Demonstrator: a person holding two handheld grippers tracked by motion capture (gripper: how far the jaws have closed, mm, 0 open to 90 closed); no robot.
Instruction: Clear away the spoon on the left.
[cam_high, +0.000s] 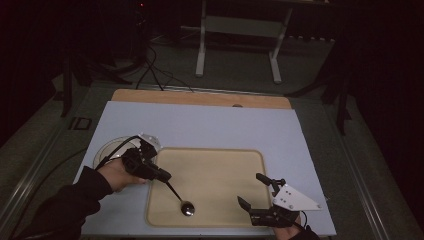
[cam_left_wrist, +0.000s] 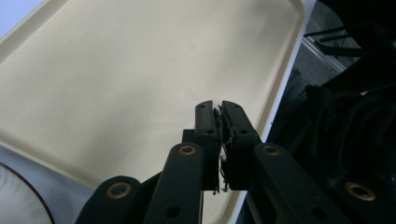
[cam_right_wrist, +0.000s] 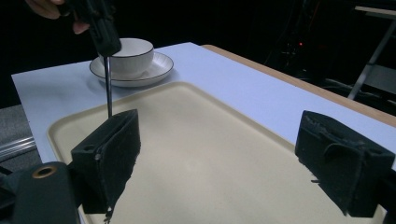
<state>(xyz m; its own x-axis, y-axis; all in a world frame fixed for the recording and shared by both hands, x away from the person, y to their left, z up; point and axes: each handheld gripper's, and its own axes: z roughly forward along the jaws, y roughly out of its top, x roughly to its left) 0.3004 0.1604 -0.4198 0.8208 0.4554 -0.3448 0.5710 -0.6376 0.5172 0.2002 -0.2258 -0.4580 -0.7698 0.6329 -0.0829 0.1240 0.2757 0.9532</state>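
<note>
Spoon (cam_high: 181, 200) clamped by its handle in the left gripper (cam_high: 161, 175), jaws pressed nearly together on the thin stem, as the left gripper view confirms: pads (cam_left_wrist: 205, 128) almost meeting with only a sliver between. Bowl of the spoon hanging below and ahead of those fingertips, at or just above the tray (cam_high: 235, 165) near its front edge; contact with the tray cannot be told. Right gripper (cam_high: 255, 192) spread wide and holding nothing, hovering over the tray's front right part, well apart from the spoon.

Step in hand, as a judgement: setting the spoon down on the tray. Next move likely calls for lowering until the bowl rests flat, tipping the handle down, then opening the jaws and drawing back without dragging the stem.

Behind the left fingers, just off the tray's left rim: cup (cam_right_wrist: 130, 51) standing on saucer (cam_right_wrist: 159, 70).

Counted: one spoon, one tray, one cup, one saucer, two grippers.
</note>
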